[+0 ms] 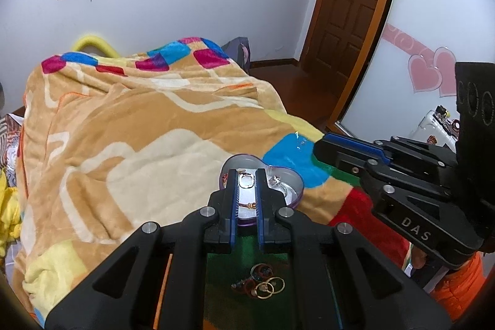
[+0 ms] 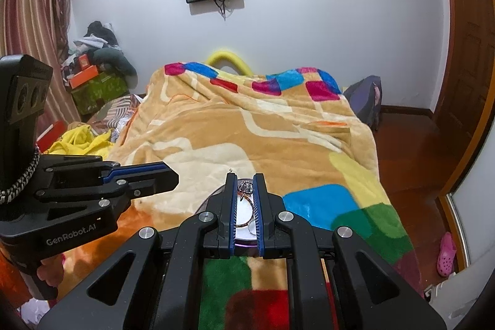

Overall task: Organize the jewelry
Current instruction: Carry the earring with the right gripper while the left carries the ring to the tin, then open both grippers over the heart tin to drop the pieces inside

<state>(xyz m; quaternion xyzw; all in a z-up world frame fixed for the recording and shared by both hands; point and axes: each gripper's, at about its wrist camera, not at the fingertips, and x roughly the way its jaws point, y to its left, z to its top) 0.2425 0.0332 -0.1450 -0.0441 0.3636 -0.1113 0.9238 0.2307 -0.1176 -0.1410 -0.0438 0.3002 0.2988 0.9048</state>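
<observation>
Both grippers hovered over the bed: the left gripper (image 1: 246,175) had its fingers set to a narrow gap with nothing pinched between them, poised above the heart-shaped tin (image 1: 290,181), and the right gripper (image 2: 246,180) showed the same slim, unloaded gap over that tin (image 2: 213,197). Inside the tin lay a thin bracelet (image 1: 247,205) and other small pieces, while a loose cluster of rings (image 1: 263,280) sat on the green patch of the patterned blanket (image 1: 123,144), just nearer than the tin.
</observation>
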